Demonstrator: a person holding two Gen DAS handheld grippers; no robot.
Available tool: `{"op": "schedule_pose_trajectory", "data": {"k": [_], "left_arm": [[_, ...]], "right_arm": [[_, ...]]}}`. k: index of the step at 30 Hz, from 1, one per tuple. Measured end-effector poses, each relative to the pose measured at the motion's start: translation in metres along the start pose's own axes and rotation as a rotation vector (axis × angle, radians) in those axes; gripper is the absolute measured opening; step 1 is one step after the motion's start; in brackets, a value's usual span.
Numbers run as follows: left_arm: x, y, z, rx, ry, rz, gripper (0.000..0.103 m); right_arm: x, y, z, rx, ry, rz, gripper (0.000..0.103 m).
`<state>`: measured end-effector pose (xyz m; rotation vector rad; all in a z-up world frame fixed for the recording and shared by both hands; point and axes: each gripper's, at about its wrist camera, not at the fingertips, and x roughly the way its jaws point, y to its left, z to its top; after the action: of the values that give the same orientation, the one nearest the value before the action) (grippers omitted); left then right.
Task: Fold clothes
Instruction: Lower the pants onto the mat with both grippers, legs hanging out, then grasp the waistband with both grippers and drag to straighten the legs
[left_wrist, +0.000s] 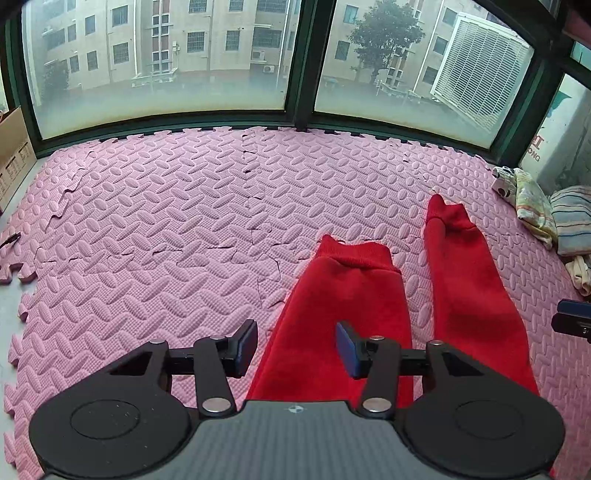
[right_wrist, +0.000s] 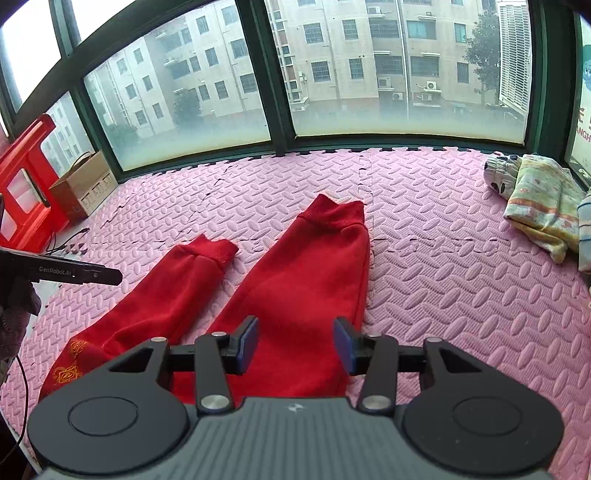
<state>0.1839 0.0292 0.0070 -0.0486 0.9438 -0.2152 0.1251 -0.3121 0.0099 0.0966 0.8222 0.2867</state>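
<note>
The red trousers' (right_wrist: 295, 280) waist is hidden beneath the right claw's (right_wrist: 295, 345) body; the striped cloth (right_wrist: 584, 236) is cut off by the edge.

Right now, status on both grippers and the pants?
Left gripper open, empty. Right gripper open, empty. Red pants flat on pink mat, legs apart, unfolded. Clothes pile far right, clear of the work.

The trousers (right_wrist: 295, 280) are soft, matt red fleece cloth with ribbed knit cuffs and gold embroidery. The mat (left_wrist: 166, 221) is pink foam, embossed and rough. Each gripper (left_wrist: 296, 349) is matt black plastic with shiny metal pivots and blue rubbery pads (right_wrist: 345, 341). The box (right_wrist: 83, 186) is plain cardboard.
</note>
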Motion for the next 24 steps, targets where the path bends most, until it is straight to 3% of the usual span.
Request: {"op": "schedule_pose_trajectory", "data": {"k": [6,12,14,17,21,24], "left_arm": [[0.046,0.0,0.024,0.001,0.035,-0.028,0.057],[0.072,-0.003,0.031,0.038,0.066,-0.085,0.054],[0.078,-0.004,0.032,0.049,0.076,-0.104,0.027],[0.079,-0.001,0.032,0.055,0.067,-0.109,0.01],[0.069,0.015,0.039,0.045,0.01,-0.057,0.008],[0.057,0.039,0.051,-0.006,-0.056,-0.013,0.008]], "right_arm": [[0.052,-0.027,0.034,-0.018,0.037,-0.039,0.045],[0.101,-0.048,0.057,-0.002,0.077,-0.054,0.044],[0.11,-0.053,0.061,0.01,0.081,-0.047,0.044],[0.123,-0.057,0.066,0.031,0.093,-0.038,0.044],[0.137,-0.058,0.069,0.022,0.11,-0.054,0.044],[0.144,-0.058,0.074,0.015,0.099,-0.066,0.037]]}}
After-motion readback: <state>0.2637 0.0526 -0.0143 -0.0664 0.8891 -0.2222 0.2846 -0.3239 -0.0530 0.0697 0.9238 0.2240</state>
